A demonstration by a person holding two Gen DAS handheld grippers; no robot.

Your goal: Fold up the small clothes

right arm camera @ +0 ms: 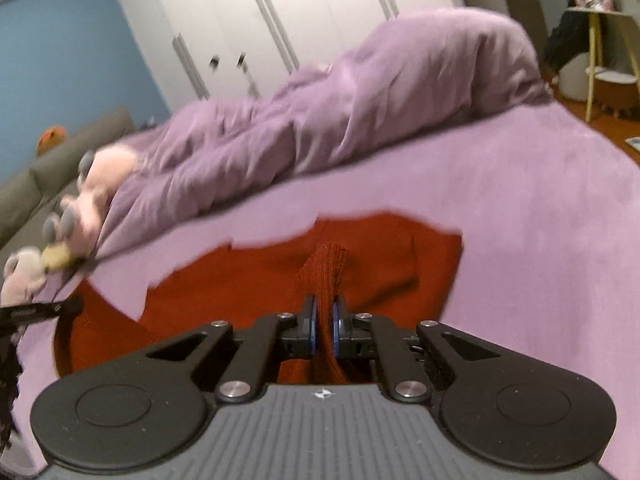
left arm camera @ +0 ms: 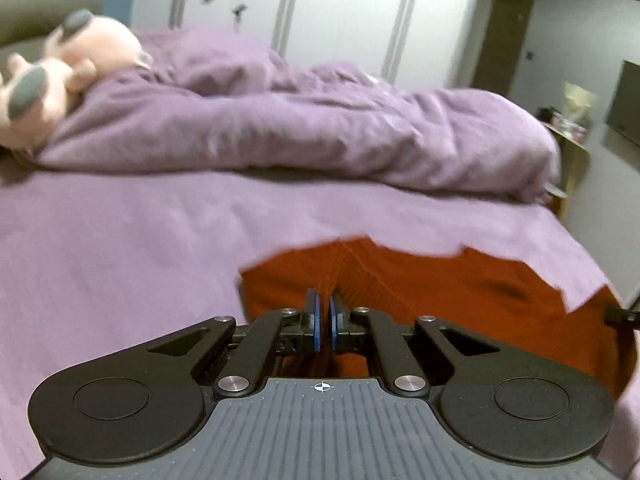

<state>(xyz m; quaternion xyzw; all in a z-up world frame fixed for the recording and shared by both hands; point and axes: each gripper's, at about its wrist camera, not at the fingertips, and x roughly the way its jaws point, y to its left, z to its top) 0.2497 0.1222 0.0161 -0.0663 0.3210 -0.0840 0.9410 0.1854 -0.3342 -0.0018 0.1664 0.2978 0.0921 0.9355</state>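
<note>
Both grippers pinch a red knit garment (left arm camera: pixel 420 280) on a purple bed (left arm camera: pixel 120 260): left gripper (left arm camera: pixel 324 304), right gripper (right arm camera: pixel 324 308). Only the right view shows a yellow-legged side table (right arm camera: pixel 600 40) far right.

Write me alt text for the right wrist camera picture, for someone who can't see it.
The right gripper has its jaws shut on a pinched ridge of a rust-red knitted garment that lies on a lilac bed sheet. Behind are a rumpled purple duvet, a pink plush toy and white wardrobe doors.
</note>
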